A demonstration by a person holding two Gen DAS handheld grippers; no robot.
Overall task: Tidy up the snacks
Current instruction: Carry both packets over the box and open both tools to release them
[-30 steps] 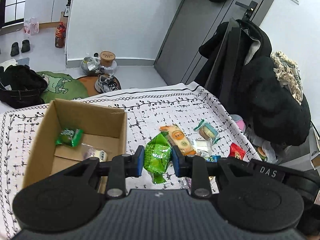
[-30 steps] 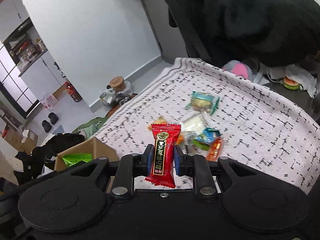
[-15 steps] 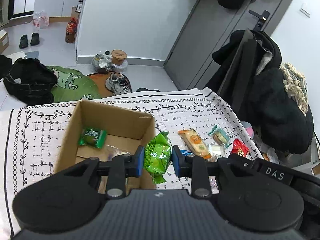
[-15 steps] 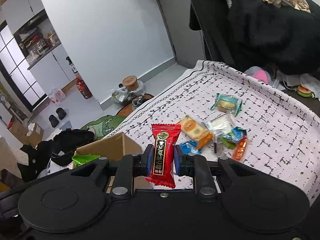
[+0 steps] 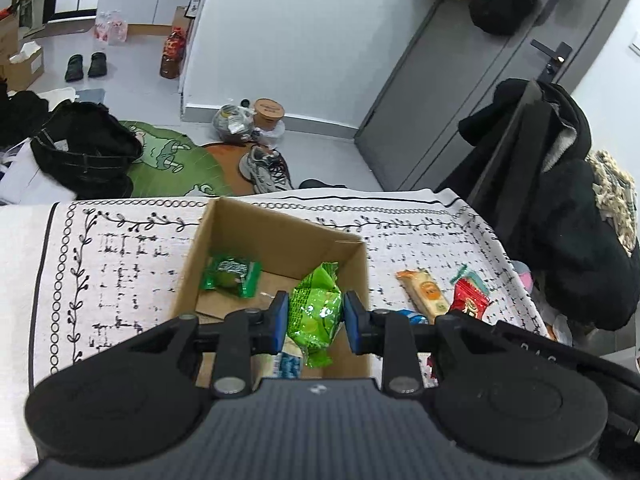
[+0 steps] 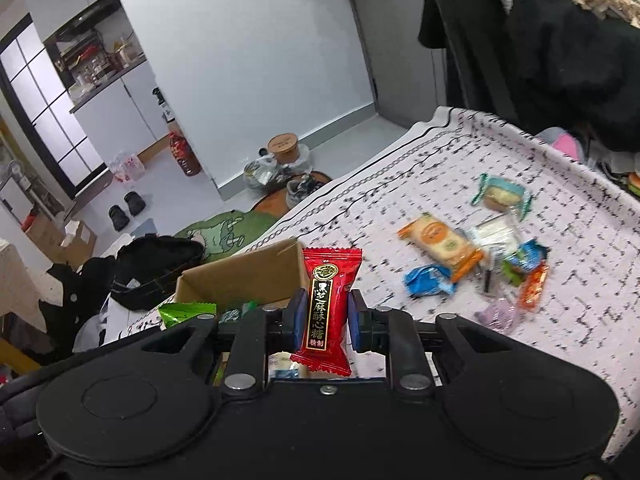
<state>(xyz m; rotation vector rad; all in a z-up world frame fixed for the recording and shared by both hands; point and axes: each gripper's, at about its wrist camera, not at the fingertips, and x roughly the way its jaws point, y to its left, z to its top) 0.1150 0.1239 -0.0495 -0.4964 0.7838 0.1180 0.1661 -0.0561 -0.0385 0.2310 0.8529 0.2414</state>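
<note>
Cardboard box (image 5: pixel 224 264) lies directly below the left gripper (image 5: pixel 314 316), clamped on a green packet (image 5: pixel 316 312), so it drops first, while the right gripper (image 6: pixel 323 316), pinching an upright red candy (image 6: pixel 326 308), hangs beside the box's rim.

1. A white wall (image 5: pixel 288 32) is standing behind the table, with a grey door (image 5: pixel 460 92) shut to its right.
2. Dark coats (image 5: pixel 560 208) are hanging over a chair back.
3. A green mat (image 5: pixel 172 164) is lying on the pale floor (image 5: pixel 328 160), with a sneaker (image 5: pixel 262 170) and black slippers (image 5: pixel 86 66) sitting out.
4. Daylight is coming through a gridded window (image 6: pixel 44 120).
5. A patterned white cloth (image 5: pixel 120 264) is covering the table.
</note>
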